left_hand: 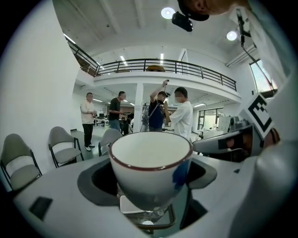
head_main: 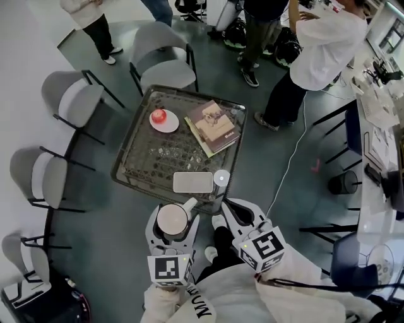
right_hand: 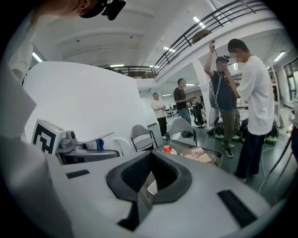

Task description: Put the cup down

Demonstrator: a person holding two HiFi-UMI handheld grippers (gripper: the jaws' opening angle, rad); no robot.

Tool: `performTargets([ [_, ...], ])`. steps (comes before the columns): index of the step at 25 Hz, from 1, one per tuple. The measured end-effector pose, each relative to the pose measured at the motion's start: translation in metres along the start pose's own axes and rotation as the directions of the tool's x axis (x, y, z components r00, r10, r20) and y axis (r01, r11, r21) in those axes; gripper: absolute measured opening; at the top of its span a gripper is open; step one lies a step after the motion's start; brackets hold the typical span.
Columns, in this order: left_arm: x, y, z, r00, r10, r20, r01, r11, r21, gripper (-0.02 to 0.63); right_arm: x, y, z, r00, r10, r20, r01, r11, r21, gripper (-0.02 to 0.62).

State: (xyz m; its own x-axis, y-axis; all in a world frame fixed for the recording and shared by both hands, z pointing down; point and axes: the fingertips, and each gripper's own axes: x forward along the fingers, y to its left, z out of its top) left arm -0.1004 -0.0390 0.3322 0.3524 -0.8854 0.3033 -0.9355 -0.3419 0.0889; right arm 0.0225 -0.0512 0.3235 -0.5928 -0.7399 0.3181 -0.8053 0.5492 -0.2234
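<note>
Left gripper (head_main: 173, 213) has its jaws closed round a white, red-rimmed cup (head_main: 172, 222), held in the air near the front edge of the glass table (head_main: 129, 154). The setting-down is not yet done. Right gripper (head_main: 228, 209) waits alongside, jaws together, empty. Only the left gripper view shows the cup's bare inside; the head view alone shows the tabletop.

Bright, even light from ceiling lamps (left_hand: 168, 12), strong fisheye bending and dark corners
</note>
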Motion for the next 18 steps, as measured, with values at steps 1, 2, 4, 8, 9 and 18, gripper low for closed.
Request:
performTargets([
  [1,0.006,0.003,-0.003,1.0,0.0,-0.005,0.0,1.0,-0.003,0.413,0.005,-0.004,-0.002,1.0,-0.001,-0.008,0.001,1.0,0.004,0.006],
  [2,0.012,0.005,-0.006,1.0,0.001,-0.012,-0.001,1.0,-0.007,0.413,0.01,-0.007,-0.004,1.0,-0.001,-0.016,0.001,1.0,0.008,0.006],
  [4,0.025,0.009,-0.012,1.0,0.001,-0.024,-0.002,1.0,-0.014,0.411,0.019,-0.015,-0.007,1.0,-0.002,-0.027,0.002,1.0,0.016,0.006],
  [8,0.055,0.024,-0.024,1.0,0.005,-0.025,-0.006,1.0,-0.024,0.412,0.043,-0.032,-0.011,0.999,-0.007,-0.035,0.008,1.0,0.024,0.006],
  [9,0.062,0.027,-0.027,1.0,0.004,-0.022,-0.005,0.999,-0.033,0.412,0.048,-0.037,-0.012,0.999,-0.01,-0.037,0.011,1.0,0.027,0.006],
  [18,0.103,0.051,-0.066,0.997,0.033,-0.066,-0.036,0.998,-0.053,0.411,0.087,-0.068,-0.035,0.998,-0.03,-0.064,0.034,0.997,0.064,0.006],
])
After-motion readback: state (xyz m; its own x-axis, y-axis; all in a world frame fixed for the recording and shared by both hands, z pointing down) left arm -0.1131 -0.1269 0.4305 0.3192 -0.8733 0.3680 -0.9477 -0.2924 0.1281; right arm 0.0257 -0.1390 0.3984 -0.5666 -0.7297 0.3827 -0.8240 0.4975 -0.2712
